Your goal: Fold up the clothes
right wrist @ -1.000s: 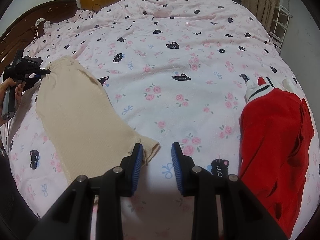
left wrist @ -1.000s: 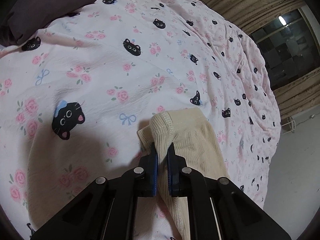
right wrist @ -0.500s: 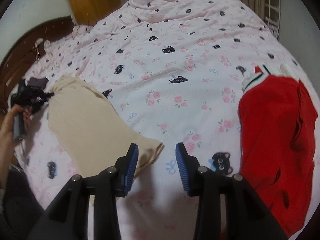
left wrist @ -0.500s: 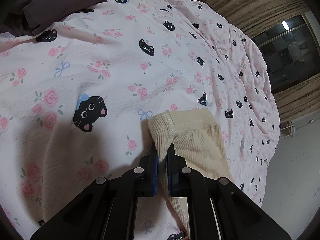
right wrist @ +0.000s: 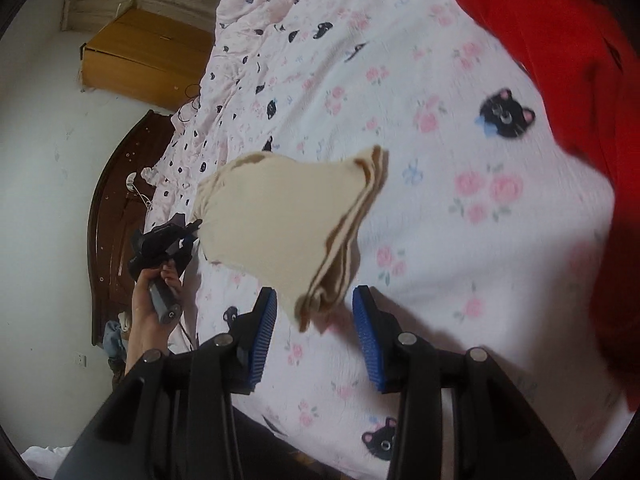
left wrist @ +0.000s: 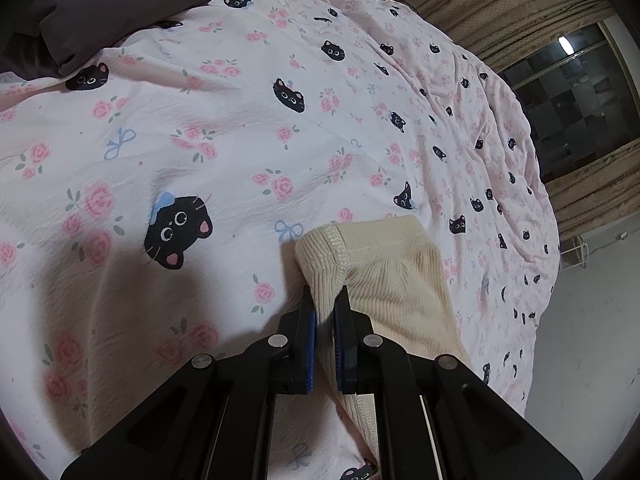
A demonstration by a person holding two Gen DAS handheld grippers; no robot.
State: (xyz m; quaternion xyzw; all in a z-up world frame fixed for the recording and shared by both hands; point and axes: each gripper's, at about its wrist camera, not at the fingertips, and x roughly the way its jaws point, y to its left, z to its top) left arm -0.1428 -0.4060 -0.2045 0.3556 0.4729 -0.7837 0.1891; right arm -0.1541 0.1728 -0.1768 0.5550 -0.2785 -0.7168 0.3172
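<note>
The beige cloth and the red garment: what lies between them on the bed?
Only bare bedsheet, printed with cats and roses, separates the beige cloth from the red garment in the right wrist view.

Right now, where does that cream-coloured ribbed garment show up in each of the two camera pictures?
Left wrist view: the cream ribbed garment sits low and centre-right, its hem corner pinched between the left gripper fingers.
Right wrist view: it spreads across the middle, its near corner between the open right gripper fingers.
Shared landmark: the pink cat-print bedspread beneath it.
</note>
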